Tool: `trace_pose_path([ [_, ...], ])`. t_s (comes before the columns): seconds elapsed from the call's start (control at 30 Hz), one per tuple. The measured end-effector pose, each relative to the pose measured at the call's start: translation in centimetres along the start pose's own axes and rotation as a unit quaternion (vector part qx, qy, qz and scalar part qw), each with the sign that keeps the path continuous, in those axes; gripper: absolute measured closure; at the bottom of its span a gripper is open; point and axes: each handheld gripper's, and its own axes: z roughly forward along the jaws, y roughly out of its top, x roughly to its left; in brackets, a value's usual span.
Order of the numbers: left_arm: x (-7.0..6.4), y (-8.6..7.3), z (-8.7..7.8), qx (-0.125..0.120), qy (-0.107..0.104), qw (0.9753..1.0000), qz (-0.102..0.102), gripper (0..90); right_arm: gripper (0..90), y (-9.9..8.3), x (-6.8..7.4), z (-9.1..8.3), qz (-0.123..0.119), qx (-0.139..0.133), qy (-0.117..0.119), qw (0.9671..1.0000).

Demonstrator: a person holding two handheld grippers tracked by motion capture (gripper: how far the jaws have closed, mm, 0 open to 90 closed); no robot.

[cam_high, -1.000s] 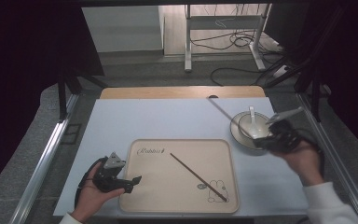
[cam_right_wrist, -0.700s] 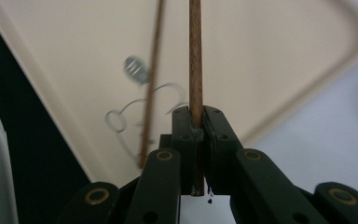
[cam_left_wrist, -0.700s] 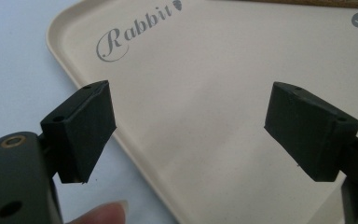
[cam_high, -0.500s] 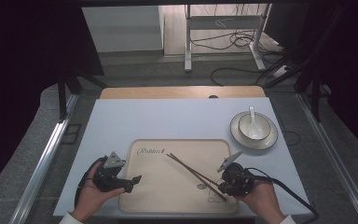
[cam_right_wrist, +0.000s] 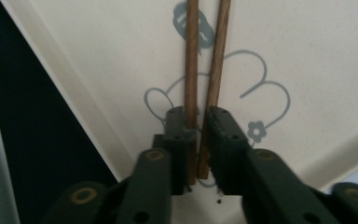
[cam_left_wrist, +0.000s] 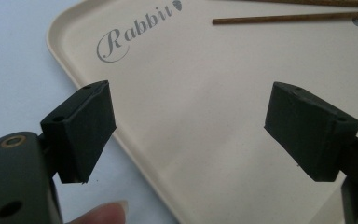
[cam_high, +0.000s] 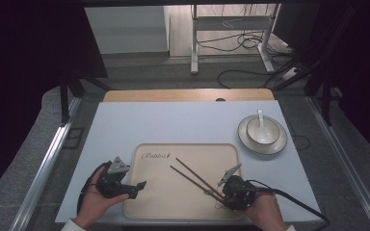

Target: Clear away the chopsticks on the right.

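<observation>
The right gripper (cam_high: 220, 192) has its jaws clamped on the near ends of the chopsticks (cam_high: 192, 176) lying on the tray (cam_high: 183, 211), while the left gripper (cam_high: 136, 186) rests at the tray's left edge, jaws wide apart.

Two thin brown wooden chopsticks (cam_high: 197, 179) lie diagonally, nearly parallel, on the cream tray (cam_high: 183, 207), near ends pinched toward its right near corner.
</observation>
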Motion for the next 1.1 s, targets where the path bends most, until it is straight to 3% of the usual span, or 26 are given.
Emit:
trace_pose_path([
  [0.13,0.0,0.0,0.0,0.001,0.001,1.0,0.0,16.2,58.3,1.7,0.2,-1.0,-0.013,-0.064,0.007,0.9978],
  [0.2,-0.1,0.1,0.0,0.0,0.002,1.0,0.0,16.2,58.5,3.6,0.7,-1.0,-0.036,-0.101,0.036,0.9936],
  [0.3,-0.1,0.1,-0.1,-0.002,0.004,1.0,-0.001,16.2,67.6,7.3,1.4,0.4,-0.056,-0.116,0.076,0.9888],
  [0.37,0.1,0.0,-0.1,-0.003,0.005,1.0,-0.003,16.2,79.0,9.9,1.8,1.9,-0.075,-0.113,0.087,0.9869],
  [0.43,0.2,-0.2,-0.2,-0.003,0.005,1.0,-0.005,16.2,85.0,11.5,1.7,3.2,-0.077,-0.111,0.099,0.9858],
  [0.57,0.5,-0.4,-0.4,-0.003,0.007,0.9999,-0.009,16.2,89.4,14.2,0.4,5.6,-0.053,-0.107,0.089,0.9889],
  [0.73,0.5,-0.7,-0.6,-0.005,0.009,0.9999,-0.011,16.2,89.4,15.1,-1.1,7.6,-0.038,-0.095,0.082,0.9914],
  [0.8,0.6,-0.7,-0.7,-0.004,0.01,0.9999,-0.012,16.2,89.4,15.0,-1.6,7.8,-0.024,-0.098,0.083,0.9914],
  [0.93,0.4,-0.7,-0.7,-0.004,0.011,0.9999,-0.011,16.2,89.5,14.9,-2.3,7.5,-0.014,-0.098,0.034,0.9945],
  [1.1,0.3,-0.7,-0.7,-0.003,0.011,0.9999,-0.01,16.2,89.5,14.1,-4.5,7.1,0.027,-0.108,0.018,0.9936],
])
